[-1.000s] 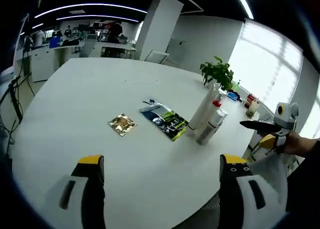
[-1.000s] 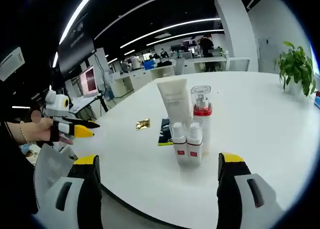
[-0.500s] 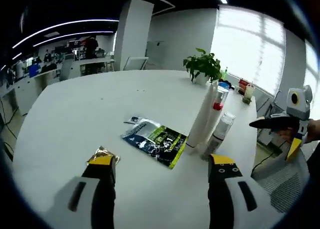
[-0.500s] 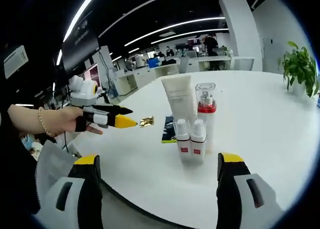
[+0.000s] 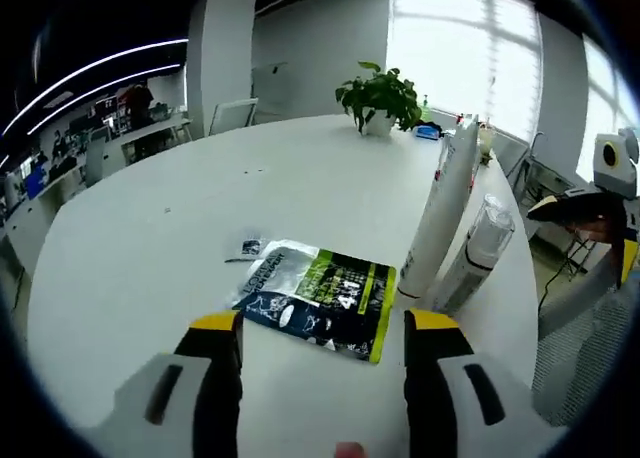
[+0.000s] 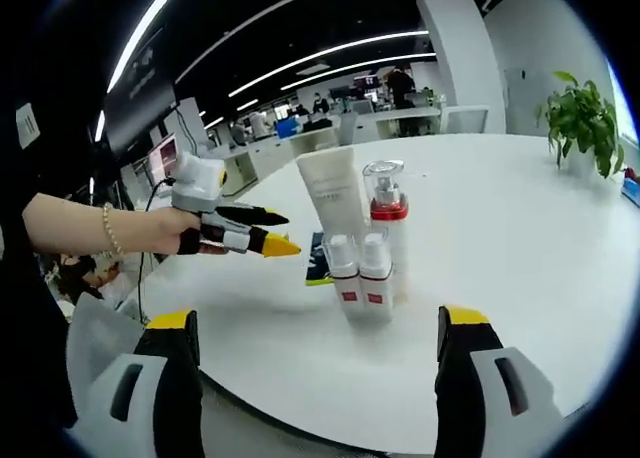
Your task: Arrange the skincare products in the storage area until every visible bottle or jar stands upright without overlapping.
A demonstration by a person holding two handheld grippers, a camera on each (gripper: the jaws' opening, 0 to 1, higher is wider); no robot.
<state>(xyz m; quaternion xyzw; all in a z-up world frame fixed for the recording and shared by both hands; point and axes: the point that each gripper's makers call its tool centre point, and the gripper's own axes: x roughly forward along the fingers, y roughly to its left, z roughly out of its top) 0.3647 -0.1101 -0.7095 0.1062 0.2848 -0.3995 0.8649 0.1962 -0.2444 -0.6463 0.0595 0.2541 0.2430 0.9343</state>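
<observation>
Looking at the big white table (image 5: 150, 228) first, I see my left gripper (image 5: 325, 328) has come much closer to the dark sachet (image 5: 318, 300) than a moment ago. The small gold packet has slipped out of the left gripper view. The sachet lies flat on the table, just beside the tall white tube (image 6: 335, 193). Next to the tube stand the pump bottle (image 6: 383, 218) and two small bottles (image 6: 360, 278), all upright. My left gripper is open with nothing in it. My right gripper (image 6: 312, 328) is open too, hanging back from the tube. I think the sachet gets picked up next.
</observation>
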